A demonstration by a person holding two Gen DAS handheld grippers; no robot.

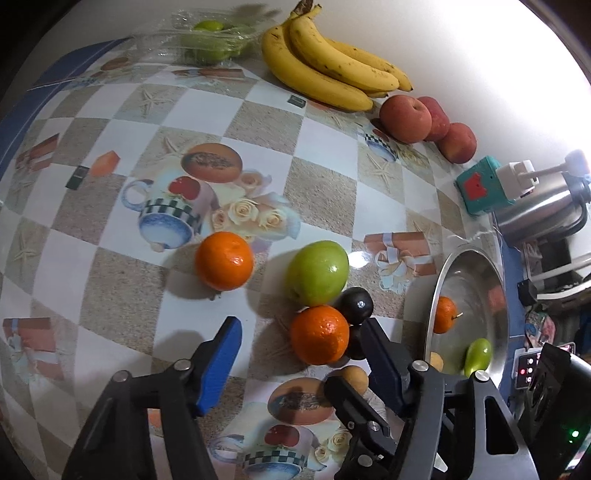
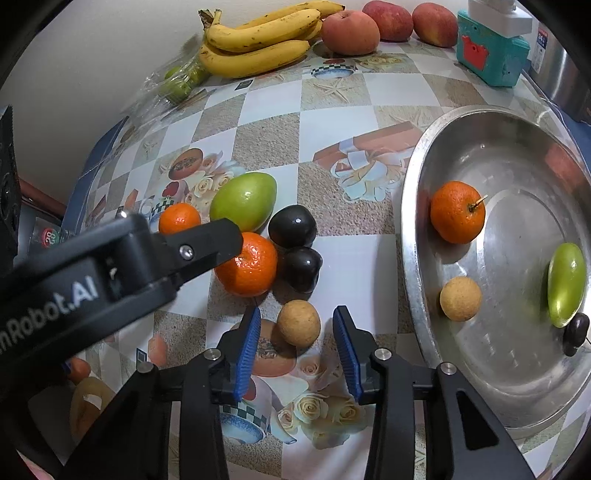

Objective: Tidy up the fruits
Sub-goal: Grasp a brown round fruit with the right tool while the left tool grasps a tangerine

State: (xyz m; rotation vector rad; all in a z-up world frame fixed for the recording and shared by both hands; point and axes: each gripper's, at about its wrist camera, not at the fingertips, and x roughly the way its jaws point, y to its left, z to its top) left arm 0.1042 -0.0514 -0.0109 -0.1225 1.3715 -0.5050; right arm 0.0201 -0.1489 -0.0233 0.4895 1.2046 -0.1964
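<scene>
The left gripper [image 1: 299,354] brackets an orange [image 1: 320,334]: the blue pad at its 9 o'clock side stands clear of the fruit, the dark finger at 3 o'clock lies just beside it, so the jaws are half spread and not pressing it. From the right wrist view, that same gripper reaches in from 9 o'clock, one black fingertip over the orange [image 2: 246,264]. The right gripper [image 2: 297,334] has its 2 blue pads either side of a small tan round fruit [image 2: 299,322], with a gap showing on both sides; released, not clenched. 2 dark plums [image 2: 297,243] touch the orange at its 3 o'clock, a green mango [image 2: 243,201] sits at its 12 o'clock, and a second orange [image 2: 179,218] lies at 10 o'clock. At 3 o'clock of the checked tablecloth [image 2: 269,107] stands a steel bowl [image 2: 417,177] holding 1 orange [image 2: 457,212], 1 tan fruit [image 2: 460,298], 1 green fruit [image 2: 566,284] and 1 dark fruit [image 2: 575,332]. Bananas [image 2: 258,40] and 3 red apples [image 2: 350,32] lie along the wall at 12 o'clock, beside bagged green fruit [image 2: 181,79] and a teal box [image 2: 491,55].
</scene>
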